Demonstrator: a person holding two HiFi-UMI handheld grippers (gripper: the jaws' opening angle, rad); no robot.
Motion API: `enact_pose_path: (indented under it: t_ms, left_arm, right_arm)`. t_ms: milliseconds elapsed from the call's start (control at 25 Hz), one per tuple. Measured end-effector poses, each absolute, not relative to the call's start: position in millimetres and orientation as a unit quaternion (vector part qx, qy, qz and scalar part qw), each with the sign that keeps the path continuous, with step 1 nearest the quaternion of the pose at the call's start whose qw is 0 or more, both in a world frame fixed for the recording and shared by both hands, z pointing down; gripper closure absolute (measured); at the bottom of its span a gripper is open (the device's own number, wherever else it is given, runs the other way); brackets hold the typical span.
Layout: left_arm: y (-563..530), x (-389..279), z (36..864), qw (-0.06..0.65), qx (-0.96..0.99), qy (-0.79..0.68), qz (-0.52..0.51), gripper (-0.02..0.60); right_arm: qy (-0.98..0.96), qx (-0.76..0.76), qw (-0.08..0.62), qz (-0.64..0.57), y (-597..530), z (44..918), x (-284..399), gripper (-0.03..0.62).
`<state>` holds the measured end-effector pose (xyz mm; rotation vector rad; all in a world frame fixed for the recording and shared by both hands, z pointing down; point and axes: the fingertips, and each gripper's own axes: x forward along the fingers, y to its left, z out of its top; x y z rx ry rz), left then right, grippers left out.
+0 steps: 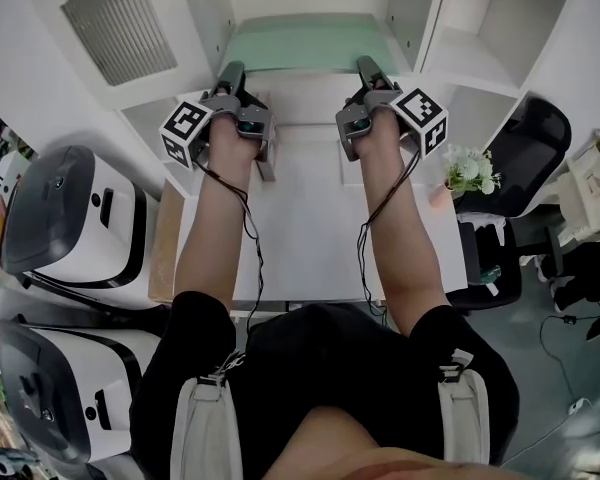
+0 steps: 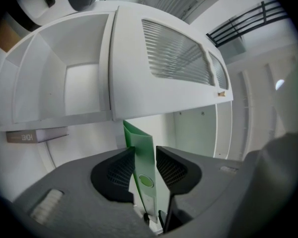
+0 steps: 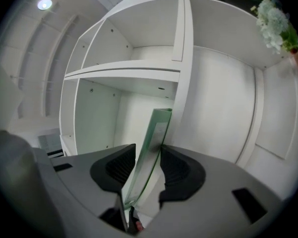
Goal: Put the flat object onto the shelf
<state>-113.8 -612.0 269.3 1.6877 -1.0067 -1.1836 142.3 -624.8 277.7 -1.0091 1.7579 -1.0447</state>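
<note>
Sitting loose between jaws of left tongs (image 2: pixel 145 157) and right tongs (image 3: pixel 148 158): green folder (image 1: pixel 305 43).

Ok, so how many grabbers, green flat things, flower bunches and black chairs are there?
Grippers: 2, the left gripper and the right gripper
Green flat object: 1
Flower bunch: 1
Black chair: 1
Total: 5
</note>
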Motion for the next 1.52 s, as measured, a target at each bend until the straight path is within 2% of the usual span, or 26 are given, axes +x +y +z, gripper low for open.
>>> enact_pose_path:
  t_ms: [120,360,640,800,880,960,1000,1200,1520]
  left_arm:
    - [-605,-117,261,0.365,0.695,-0.422,-0.455,0.396]
    - [-586,-126,261,0.271,0.734,-0.510,-0.356,0.397]
    - [-549,-128,262,0.065,0.757,-0.625,-0.181,0.438]
    - [-525,-111,266,-0.027,0.766,-0.633,-0.110,0.491]
    - [-515,-104,276,-0.038,0.771,-0.628,-0.092,0.511]
    - [-504,-98,291,-0.040,0.778,-0.622,-0.079,0.537]
    - [-499,-96,299,-0.043,0.780,-0.620,-0.072,0.548]
    - [-470,-91,335,-0.049,0.779,-0.622,-0.063,0.565]
    - [-443,-77,390,-0.014,0.792,-0.609,-0.037,0.565]
  right_arm:
    - [0.719,-0.422,0.404,-0.377,-618,273,145,0.428]
    - [0.754,-0.538,0.317,-0.204,-591,267,163,0.422]
    - [0.757,-0.628,0.179,0.022,-553,272,161,0.424]
    - [0.775,-0.618,0.120,0.057,-539,299,143,0.438]
    - [0.775,-0.619,0.113,0.061,-529,314,139,0.490]
    - [0.771,-0.623,0.108,0.078,-515,324,135,0.581]
    - [0.771,-0.622,0.105,0.089,-509,329,132,0.595]
    - [0.785,-0.601,0.094,0.117,-476,348,112,0.595]
    - [0.793,-0.600,0.091,0.061,-452,392,113,0.595]
